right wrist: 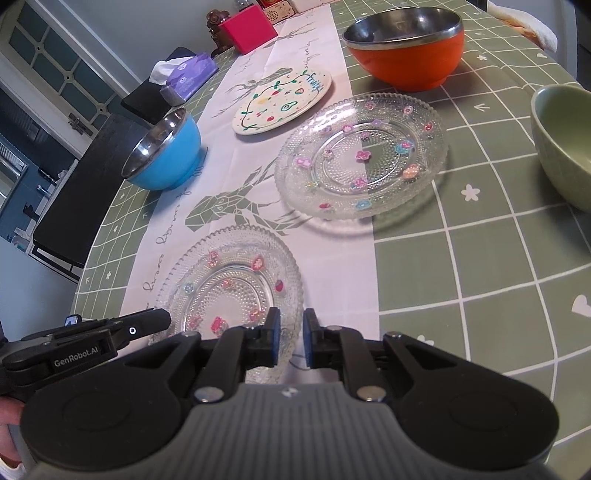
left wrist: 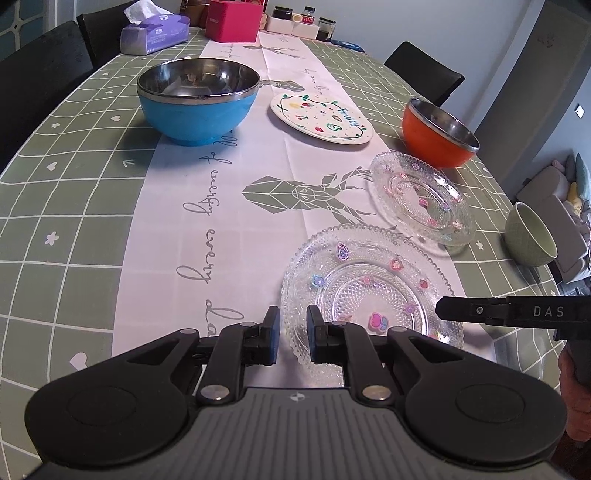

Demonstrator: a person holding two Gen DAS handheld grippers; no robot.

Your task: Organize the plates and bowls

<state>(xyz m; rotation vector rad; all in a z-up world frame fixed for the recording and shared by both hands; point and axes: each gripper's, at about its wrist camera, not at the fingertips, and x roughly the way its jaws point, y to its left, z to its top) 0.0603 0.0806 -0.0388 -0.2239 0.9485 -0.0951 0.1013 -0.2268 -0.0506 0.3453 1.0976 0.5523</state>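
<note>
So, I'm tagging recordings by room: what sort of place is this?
Most likely a home dining room: a long table under a green checked tablecloth, dark chairs alongside it, and a tissue pack by the far end.

We see the green bowl (right wrist: 565, 147) cut by the right edge; near glass plate (left wrist: 369, 291) rim hidden behind tongs; far jars (left wrist: 325, 27) too small.

"Fruity" on white plate (left wrist: 320, 117); "DAS", "GenRobot.AI" on tool (right wrist: 75, 356) bodies.
</note>
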